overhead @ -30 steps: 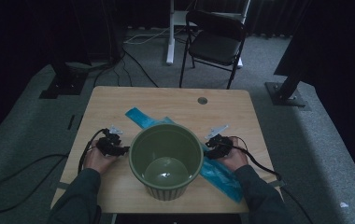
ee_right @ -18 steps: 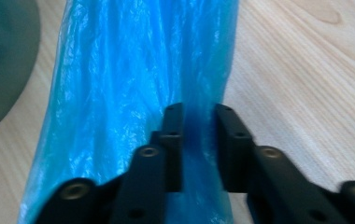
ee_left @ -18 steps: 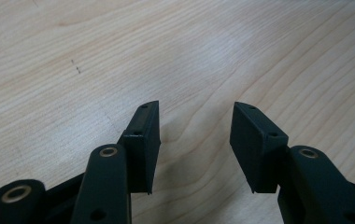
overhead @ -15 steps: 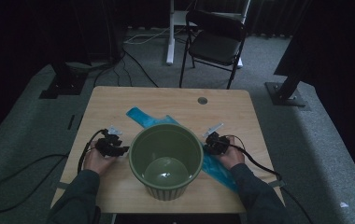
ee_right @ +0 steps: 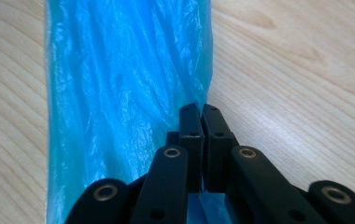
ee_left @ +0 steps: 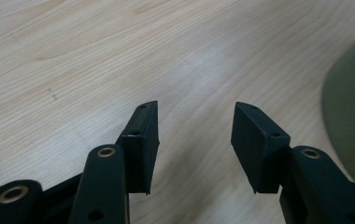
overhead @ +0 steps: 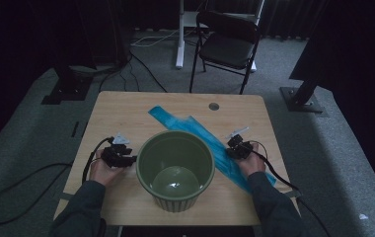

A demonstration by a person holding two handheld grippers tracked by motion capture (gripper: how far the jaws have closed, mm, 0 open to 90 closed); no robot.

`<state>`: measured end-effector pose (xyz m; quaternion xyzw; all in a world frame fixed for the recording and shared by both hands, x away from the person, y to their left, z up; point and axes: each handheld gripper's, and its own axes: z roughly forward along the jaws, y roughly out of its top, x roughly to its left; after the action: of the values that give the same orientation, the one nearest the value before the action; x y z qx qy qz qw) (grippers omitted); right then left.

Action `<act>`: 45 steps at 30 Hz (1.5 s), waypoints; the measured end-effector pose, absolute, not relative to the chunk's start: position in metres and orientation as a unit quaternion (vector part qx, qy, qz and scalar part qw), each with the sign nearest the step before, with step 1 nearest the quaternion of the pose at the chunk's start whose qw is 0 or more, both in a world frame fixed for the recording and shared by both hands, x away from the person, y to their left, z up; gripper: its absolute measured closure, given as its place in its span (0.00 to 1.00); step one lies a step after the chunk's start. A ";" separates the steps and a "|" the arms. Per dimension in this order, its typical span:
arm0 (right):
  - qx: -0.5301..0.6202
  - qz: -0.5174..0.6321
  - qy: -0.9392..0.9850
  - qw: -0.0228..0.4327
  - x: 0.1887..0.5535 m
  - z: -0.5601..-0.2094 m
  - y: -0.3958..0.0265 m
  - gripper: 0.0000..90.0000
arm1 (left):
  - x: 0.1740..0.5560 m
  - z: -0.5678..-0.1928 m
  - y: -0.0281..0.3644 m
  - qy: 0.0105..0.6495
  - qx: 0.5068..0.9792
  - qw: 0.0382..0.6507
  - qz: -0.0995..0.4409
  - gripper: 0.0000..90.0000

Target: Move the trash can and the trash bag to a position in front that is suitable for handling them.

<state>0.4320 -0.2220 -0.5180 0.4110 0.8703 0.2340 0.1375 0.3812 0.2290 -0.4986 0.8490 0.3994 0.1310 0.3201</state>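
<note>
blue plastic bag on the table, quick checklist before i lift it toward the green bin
1. Right gripper shut at the edge of the blue plastic bag: ok; its jaws have just been closing.
2. Film actually pinched between the pads: cannot tell.
3. Left gripper open, nothing between its jaws: ok.
4. Round green plastic bin upright, mouth clear: ok.
5. Bag free of the bin: not ok, it runs behind it.
6. Wooden table around the bag: ok.
</note>
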 end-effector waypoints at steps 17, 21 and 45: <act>0.276 0.314 0.900 0.120 0.373 -0.463 -0.204 0.41 | 0.329 -0.474 0.227 0.324 0.867 0.362 0.108 0.50; 0.253 0.319 0.906 0.116 0.359 -0.458 -0.202 0.40 | 0.315 -0.472 0.228 0.313 0.870 0.365 0.106 0.49; 0.173 0.341 0.921 0.072 0.327 -0.453 -0.179 0.40 | 0.288 -0.468 0.215 0.271 0.877 0.389 0.080 0.48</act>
<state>0.3274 -0.1793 -0.4529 0.1728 0.9214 0.3407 0.0716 0.2880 0.2154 -0.4678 0.8767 0.2712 0.0797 0.3893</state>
